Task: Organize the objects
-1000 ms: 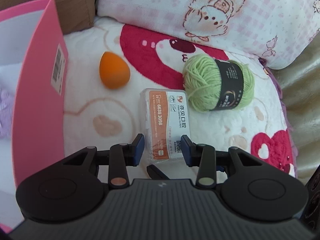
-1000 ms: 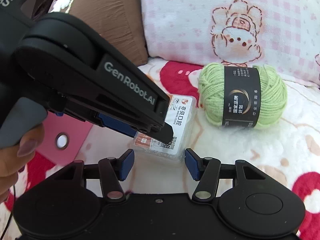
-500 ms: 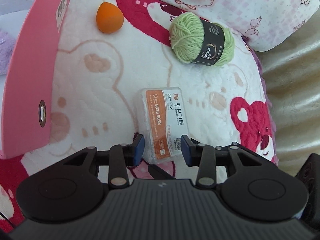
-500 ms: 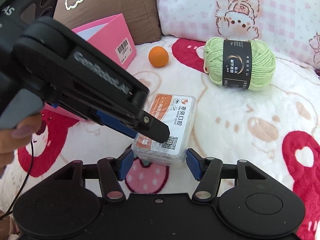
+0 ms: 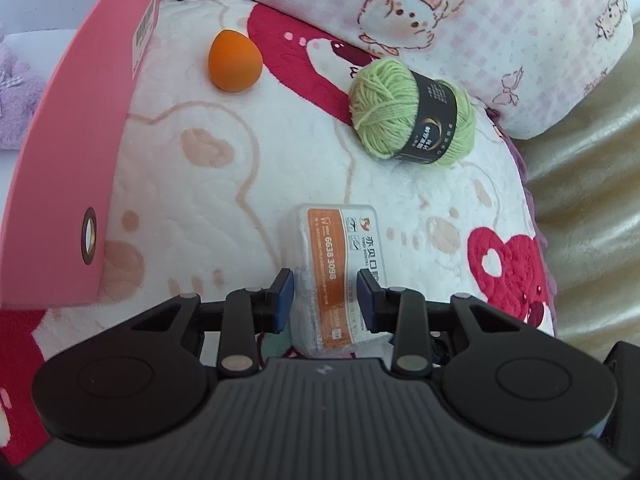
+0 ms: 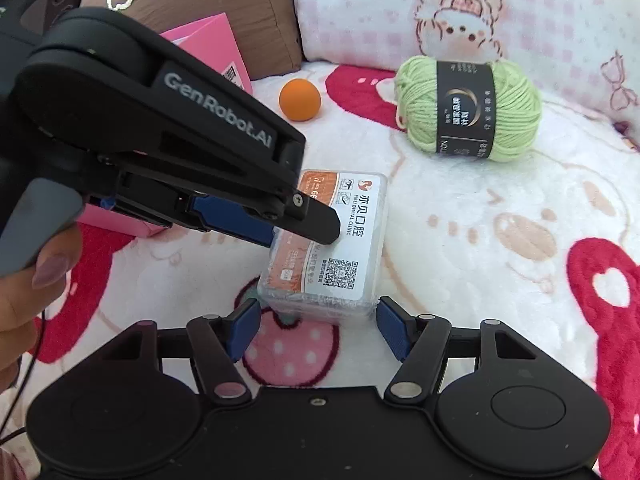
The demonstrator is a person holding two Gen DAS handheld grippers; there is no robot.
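A clear plastic box with an orange-and-white label (image 5: 340, 264) sits between the blue pads of my left gripper (image 5: 325, 296). The pads press its two long sides, and the jaws are closing on it. In the right wrist view the same box (image 6: 340, 248) hangs tilted just above the blanket, with a left finger (image 6: 316, 224) lying across its label. My right gripper (image 6: 316, 320) stands just behind the box's near end. Its jaws are opening, wider than the box, and do not touch it.
A green yarn ball (image 5: 412, 112) and an orange egg-shaped sponge (image 5: 234, 60) lie on the cartoon blanket (image 5: 200, 184). A pink paper bag (image 5: 80, 152) lies at left with something purple and fluffy (image 5: 16, 96) inside. Pillows (image 5: 480, 20) line the back. A hand (image 6: 32, 292) holds the left gripper.
My left gripper has drawn back from the yarn and sponge, carrying the box with it. My right gripper's jaws have spread wider and it has backed off a little.
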